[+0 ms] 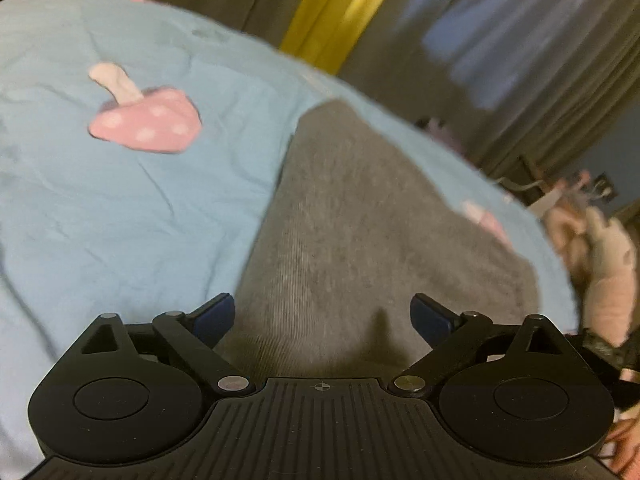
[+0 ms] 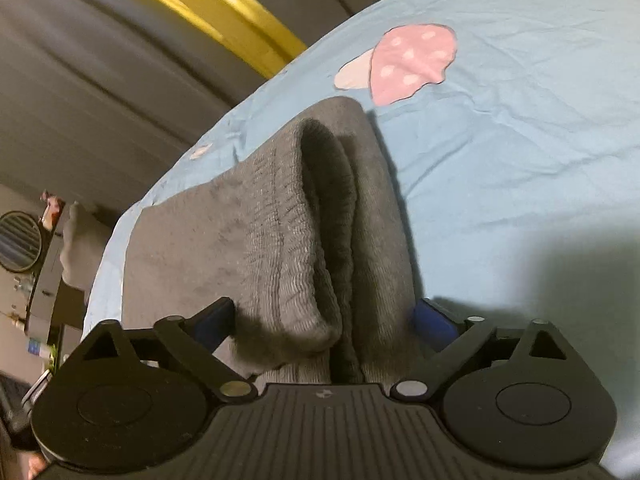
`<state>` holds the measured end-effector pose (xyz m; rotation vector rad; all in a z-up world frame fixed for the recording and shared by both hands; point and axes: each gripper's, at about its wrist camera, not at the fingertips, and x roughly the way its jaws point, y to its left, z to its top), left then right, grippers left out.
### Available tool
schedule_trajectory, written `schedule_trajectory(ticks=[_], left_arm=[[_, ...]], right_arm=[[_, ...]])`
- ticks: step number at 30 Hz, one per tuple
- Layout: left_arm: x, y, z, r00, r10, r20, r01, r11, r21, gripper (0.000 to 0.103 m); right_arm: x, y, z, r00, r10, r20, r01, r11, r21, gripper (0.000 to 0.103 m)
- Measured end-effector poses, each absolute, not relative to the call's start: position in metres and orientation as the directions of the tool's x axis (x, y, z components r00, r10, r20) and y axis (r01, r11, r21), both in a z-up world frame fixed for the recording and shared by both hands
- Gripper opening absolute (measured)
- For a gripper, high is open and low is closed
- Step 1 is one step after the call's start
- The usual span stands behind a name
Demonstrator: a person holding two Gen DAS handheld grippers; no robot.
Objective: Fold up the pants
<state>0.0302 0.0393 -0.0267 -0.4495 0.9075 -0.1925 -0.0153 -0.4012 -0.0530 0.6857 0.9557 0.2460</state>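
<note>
A bed (image 1: 120, 208) wore a light blue sheet printed with pink mushrooms (image 2: 412, 62). Behind it hung grey curtains (image 1: 532, 60) and a yellow band (image 2: 224, 12). A round mirror (image 2: 18, 242) stood in dim, warm light.

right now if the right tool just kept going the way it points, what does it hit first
Most likely the grey pants. The right tool stands open, its blue pads apart with the folded waistband edge lying between them, on the blue mushroom-print sheet. Depth is unclear, so it may already be brushing the fabric.
</note>
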Motion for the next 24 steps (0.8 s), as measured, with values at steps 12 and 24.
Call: schedule_trajectory(ticks=[12,24], left_arm=[[0.083,0.014,-0.049,0.520,-0.310,-0.796,0.103,0.948,-0.302,0.087],[0.094,0.021,-0.051,0.538,-0.387,-0.749,0.071,0.906,-0.417,0.049]], right_arm=[[0.015,-0.406,-0.076,0.565,0.579,-0.588,0.067,0.678,0.732,0.095],[0.037,-0.373,-0.067,0.539,0.555,-0.634,0.012,0.747,0.664,0.076]])
